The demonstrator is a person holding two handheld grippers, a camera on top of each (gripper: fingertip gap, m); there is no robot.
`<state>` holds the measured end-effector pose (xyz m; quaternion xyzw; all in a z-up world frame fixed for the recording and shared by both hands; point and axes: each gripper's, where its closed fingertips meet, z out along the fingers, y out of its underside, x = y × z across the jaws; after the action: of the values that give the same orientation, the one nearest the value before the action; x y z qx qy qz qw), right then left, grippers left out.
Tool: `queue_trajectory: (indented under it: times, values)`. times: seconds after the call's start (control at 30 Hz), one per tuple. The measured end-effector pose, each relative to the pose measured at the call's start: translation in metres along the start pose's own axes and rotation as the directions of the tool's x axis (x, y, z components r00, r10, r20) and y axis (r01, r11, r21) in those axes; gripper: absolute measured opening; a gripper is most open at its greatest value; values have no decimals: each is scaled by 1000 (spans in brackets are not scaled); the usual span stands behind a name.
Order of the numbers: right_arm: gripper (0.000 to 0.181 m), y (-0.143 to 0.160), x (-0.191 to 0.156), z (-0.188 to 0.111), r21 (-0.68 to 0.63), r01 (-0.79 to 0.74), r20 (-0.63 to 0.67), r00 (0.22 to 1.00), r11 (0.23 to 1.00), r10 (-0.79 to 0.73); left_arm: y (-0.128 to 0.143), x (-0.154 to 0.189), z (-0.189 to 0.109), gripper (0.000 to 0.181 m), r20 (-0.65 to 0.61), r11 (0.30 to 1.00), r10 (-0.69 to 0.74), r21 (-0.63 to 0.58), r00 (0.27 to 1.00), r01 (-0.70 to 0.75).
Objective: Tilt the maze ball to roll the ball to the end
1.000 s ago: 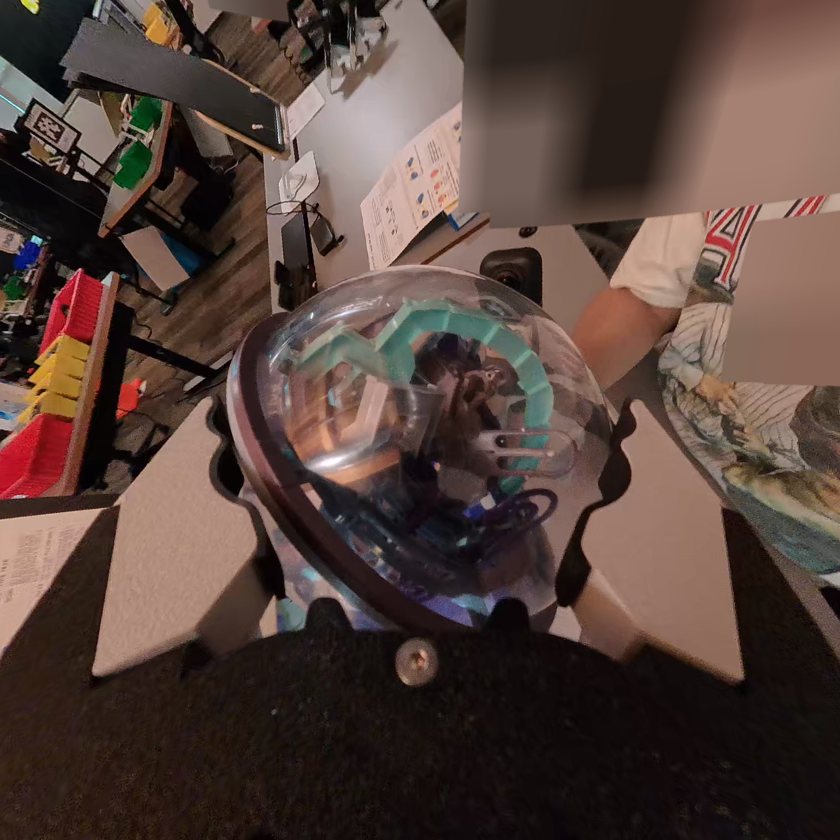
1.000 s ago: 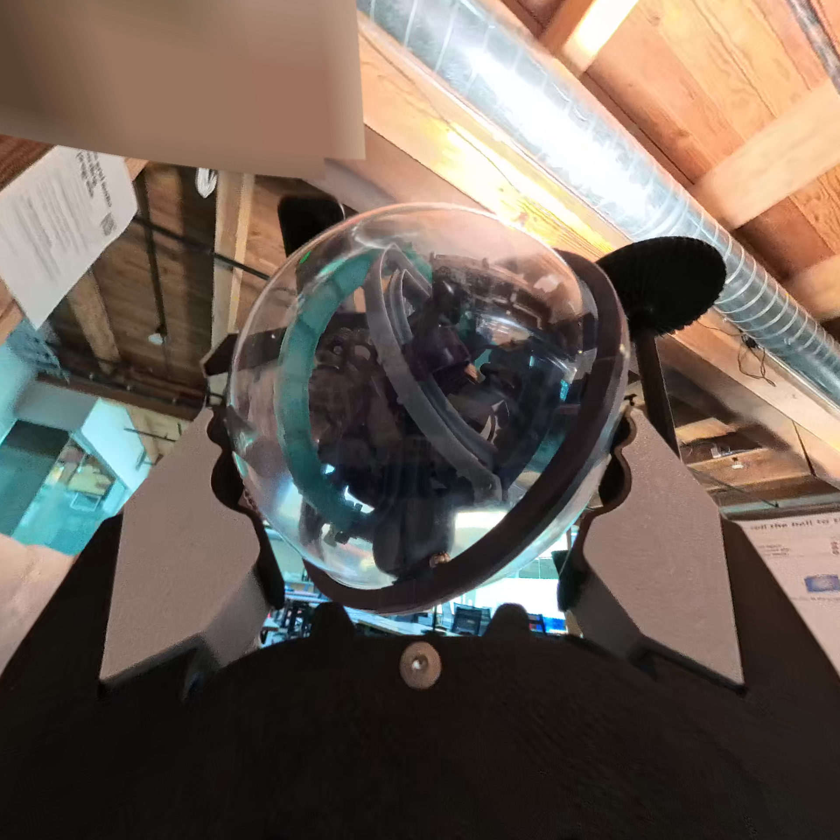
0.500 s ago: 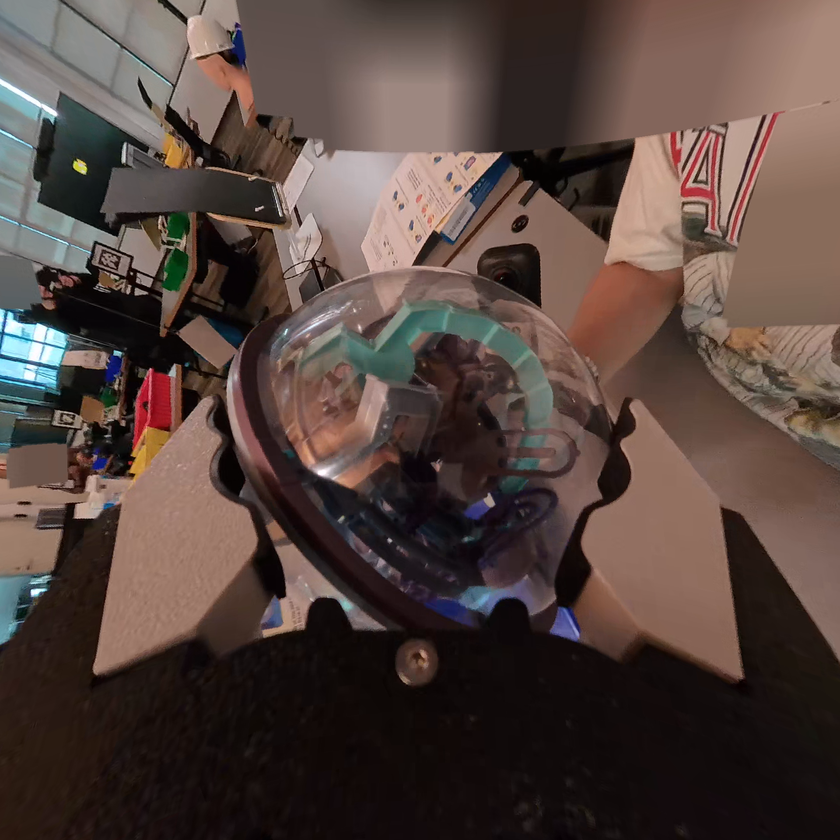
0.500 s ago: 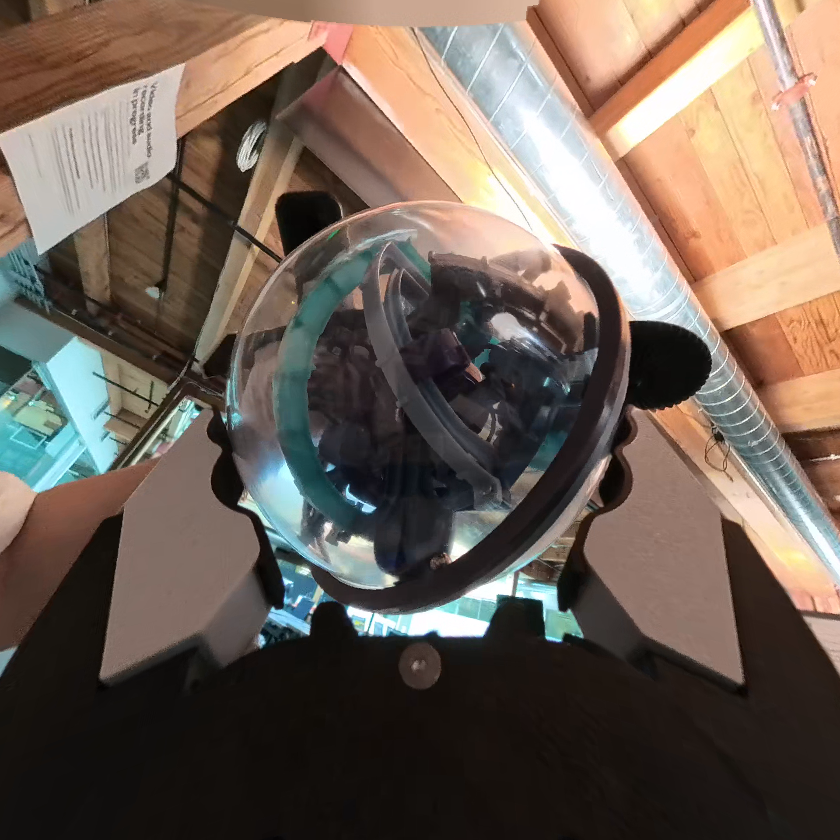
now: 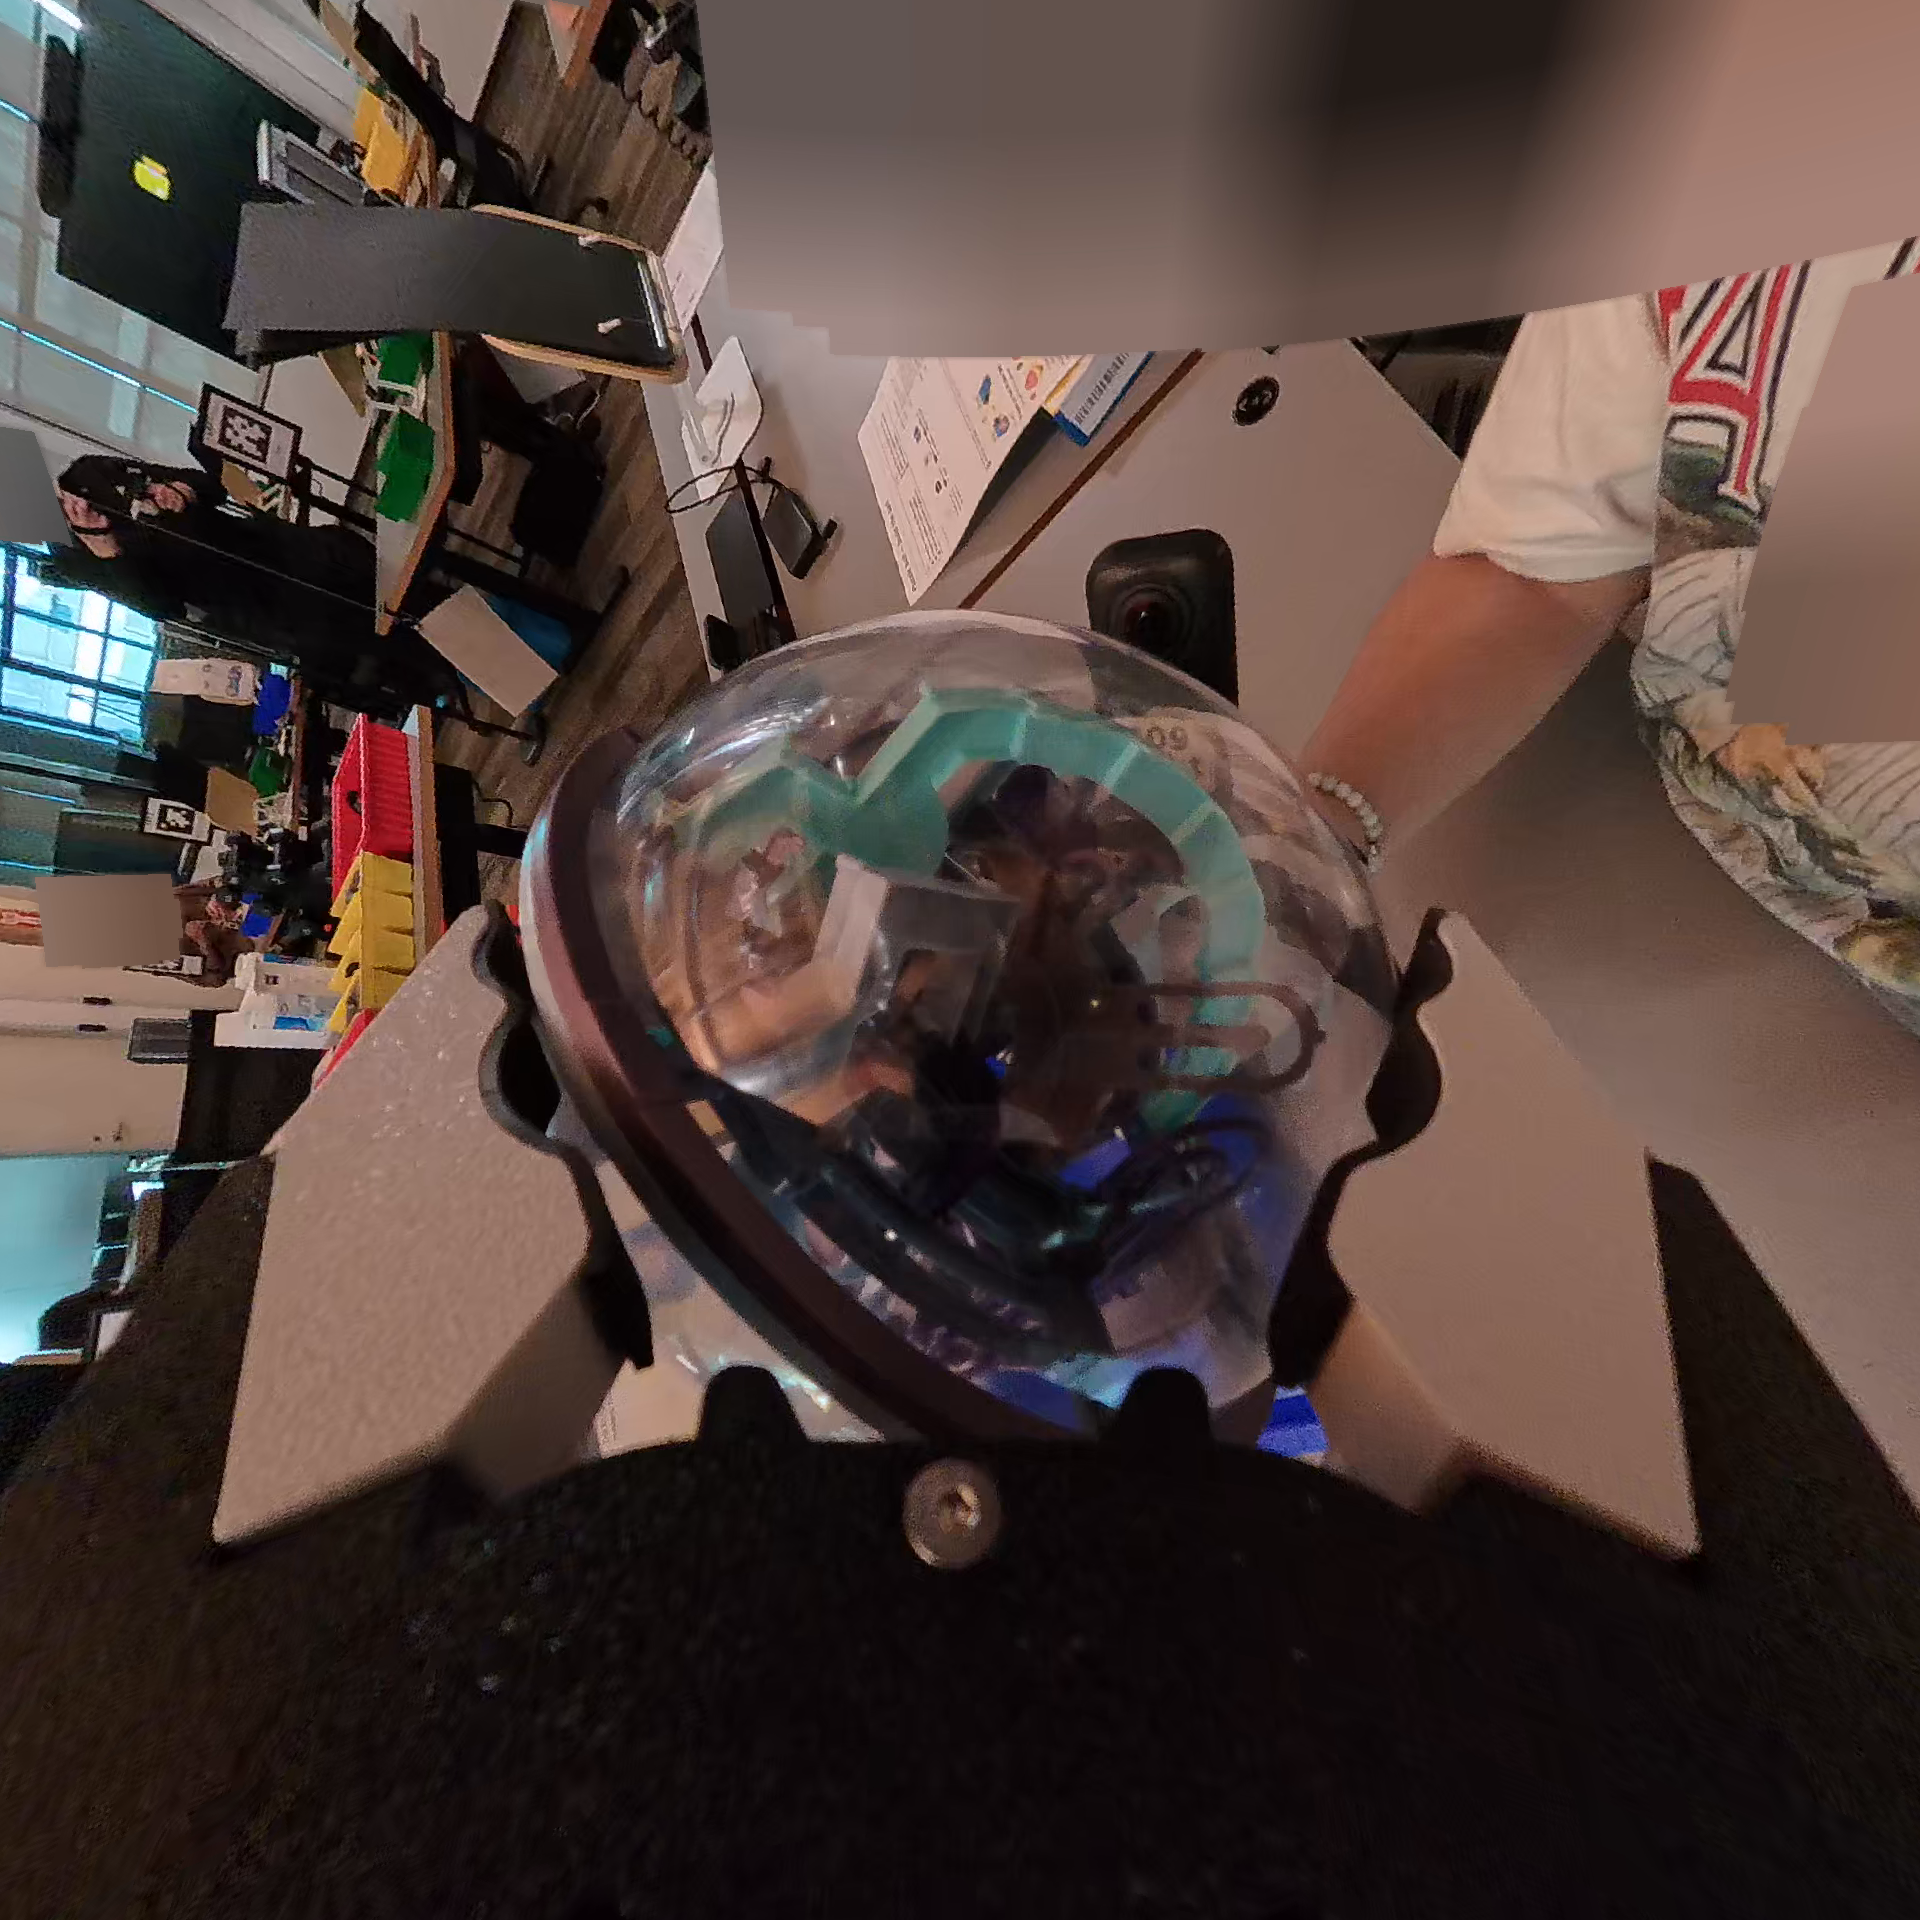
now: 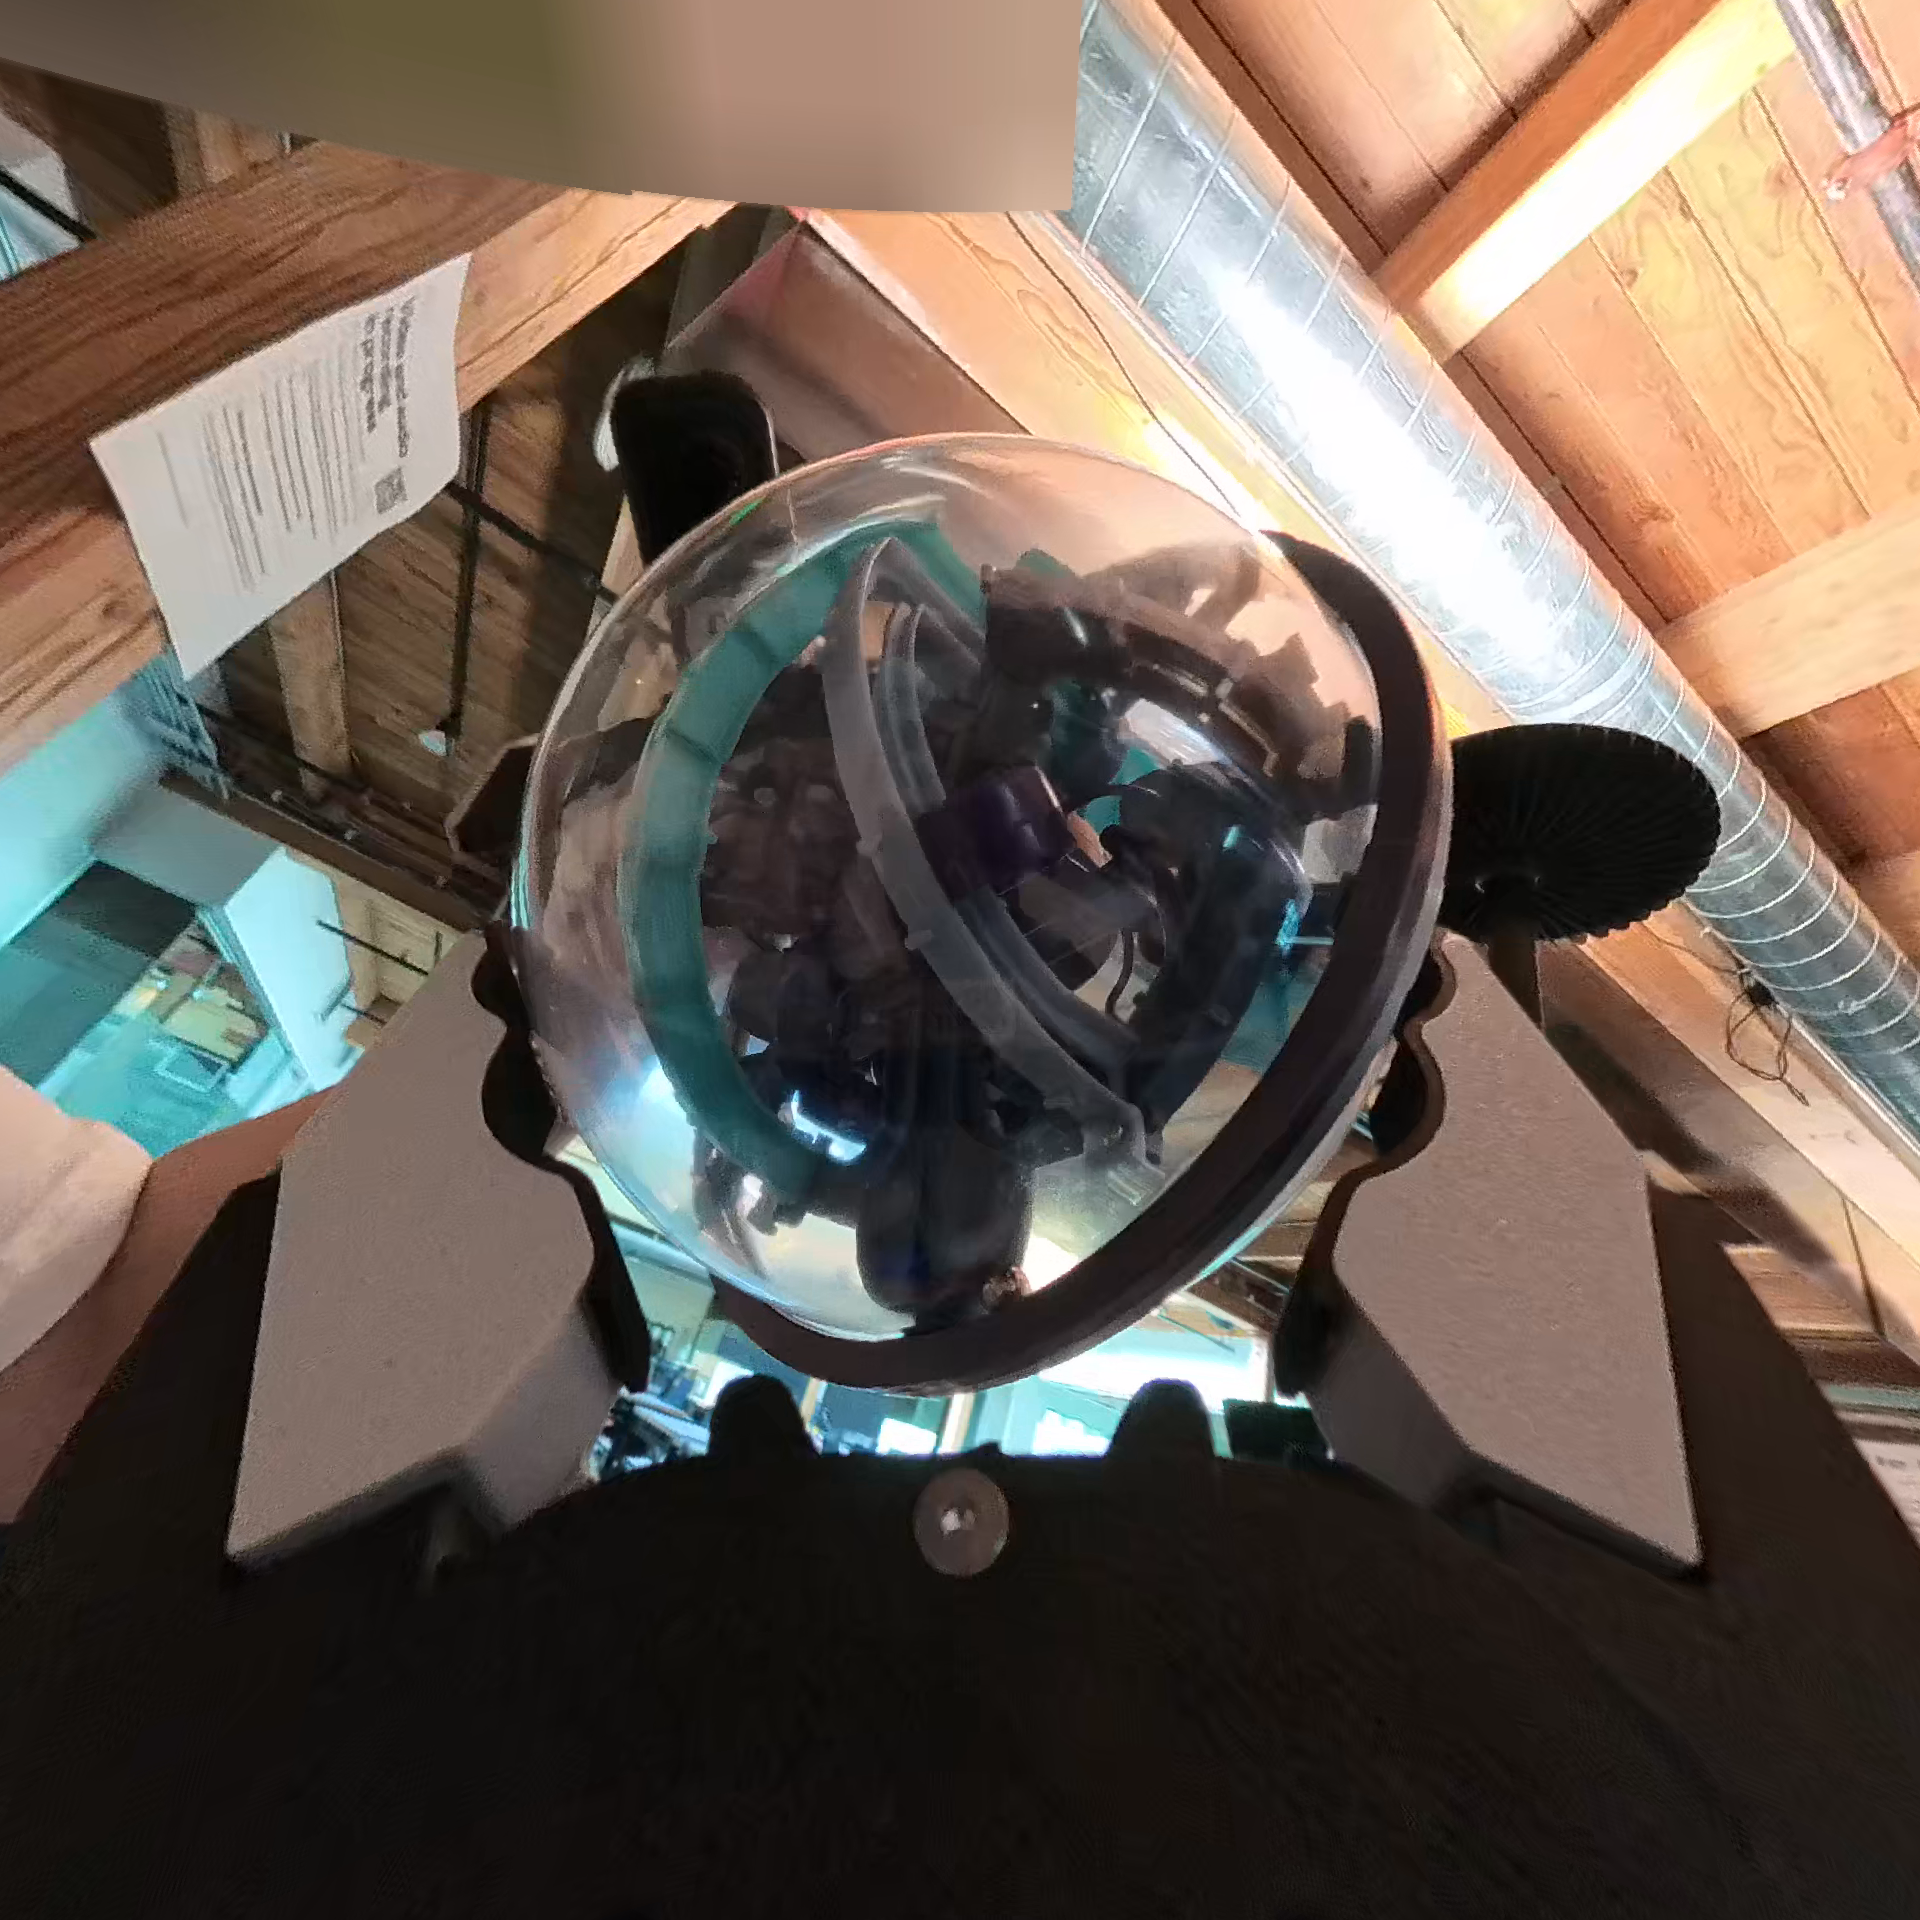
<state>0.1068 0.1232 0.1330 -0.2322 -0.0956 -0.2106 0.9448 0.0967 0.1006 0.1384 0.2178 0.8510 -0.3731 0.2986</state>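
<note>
The maze ball (image 5: 956,1018) is a clear sphere with a dark equator ring and teal, grey and purple tracks inside. It is held in the air between both grippers from opposite sides. My left gripper (image 5: 961,935) is shut on it, with a grey finger (image 5: 416,1195) on each side. My right gripper (image 6: 961,956) is shut on the same ball (image 6: 966,935), seen from below against the ceiling. The right gripper's black camera (image 5: 1164,613) shows behind the ball. I cannot make out the small rolling ball inside.
A person's forearm (image 5: 1455,686) reaches in from the right over a grey table (image 5: 1558,935) that bears a printed sheet (image 5: 956,457). Red and yellow bins (image 5: 374,831) stand far left. Overhead are wooden beams, a metal duct (image 6: 1455,520) and a posted paper (image 6: 291,457).
Both grippers have turned together with the ball held between them. The room has swung in the left view, and the ceiling has shifted in the right view. The grip has not changed.
</note>
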Motion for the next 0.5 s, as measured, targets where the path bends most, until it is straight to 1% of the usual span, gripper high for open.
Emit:
queue_trajectory:
  times: [0.07, 0.17, 0.27, 0.33, 0.43, 0.5]
  values:
    - [158, -6, 0, 3, 18, 23, 11, 1000, 1000, -23, -5, -1, -2, 156, 7, 1000, 29, 5, 1000, -29]
    - [158, -8, -7, 6, 20, 83, 55, 995, 996, -84, -13, 6, -4, 155, 20, 989, 137, -64, 990, -135]
    - [159, -12, -12, 8, 43, 114, 72, 991, 993, -116, -19, 11, -5, 156, 17, 973, 202, -121, 979, -199]
    - [159, -11, -10, 10, 45, 115, 74, 990, 992, -118, -18, 9, -5, 155, 13, 967, 215, -146, 977, -211]
    - [158, -12, -5, 11, 65, 95, 68, 993, 993, -100, -18, 3, -4, 155, 12, 972, 194, -137, 981, -190]
    - [158, -14, -6, 12, 73, 115, 82, 989, 991, -121, -21, 5, -4, 156, 20, 966, 222, -142, 975, -217]
